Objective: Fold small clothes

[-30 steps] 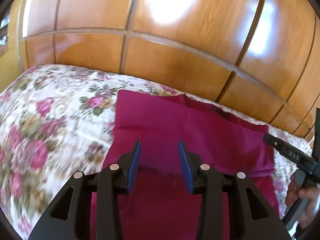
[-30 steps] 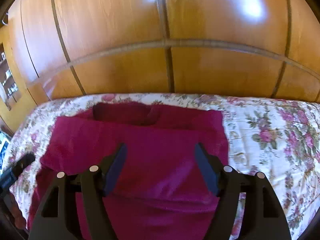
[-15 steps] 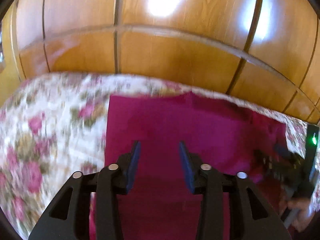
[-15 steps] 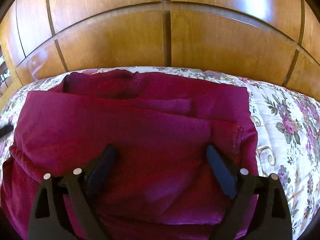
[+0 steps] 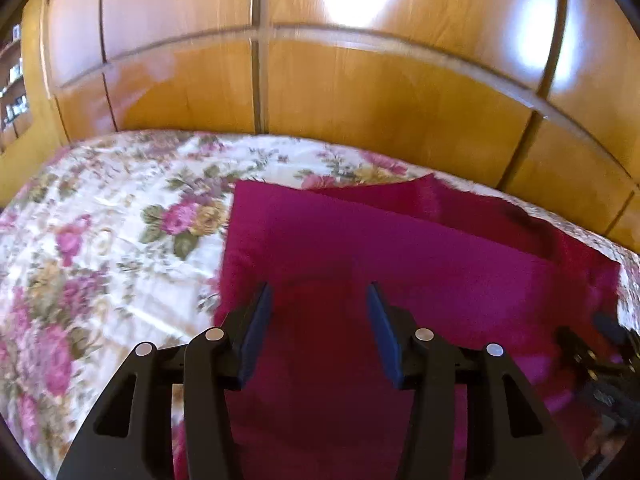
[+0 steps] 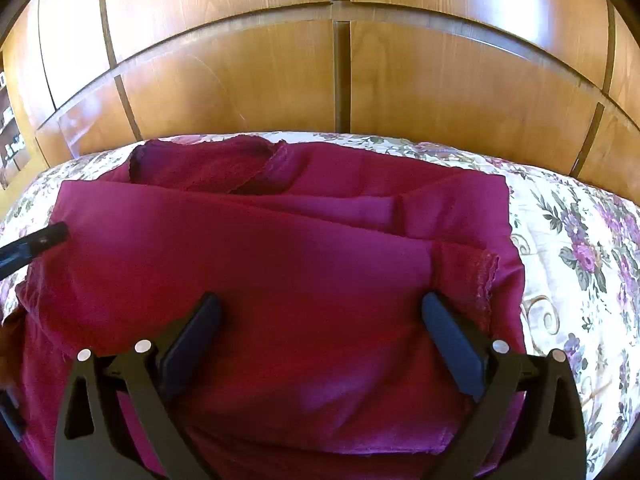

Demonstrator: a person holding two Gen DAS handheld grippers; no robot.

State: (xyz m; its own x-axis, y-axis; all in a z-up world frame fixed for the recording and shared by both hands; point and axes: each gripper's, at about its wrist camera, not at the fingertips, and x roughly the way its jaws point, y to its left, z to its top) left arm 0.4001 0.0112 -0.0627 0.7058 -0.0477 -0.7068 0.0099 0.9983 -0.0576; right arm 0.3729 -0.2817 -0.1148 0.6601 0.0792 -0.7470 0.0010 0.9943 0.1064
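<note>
both claws spread, the right claw (image 6: 320, 308) just widened over the red cloth (image 6: 280, 248), nothing pinched; left claw (image 5: 316, 300) too. pinch matching corners evenly.

A bed covered with a white quilted spread printed with pink roses (image 5: 120, 240) carries everything. A folded magenta fabric garment (image 6: 248, 264) lies directly on it, layers stacked, near the wooden panelled wall (image 6: 240, 80).

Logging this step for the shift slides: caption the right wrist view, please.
Right gripper, jaws just opened wide, over the partly folded magenta cloth garment on the floral bedspread.
</note>
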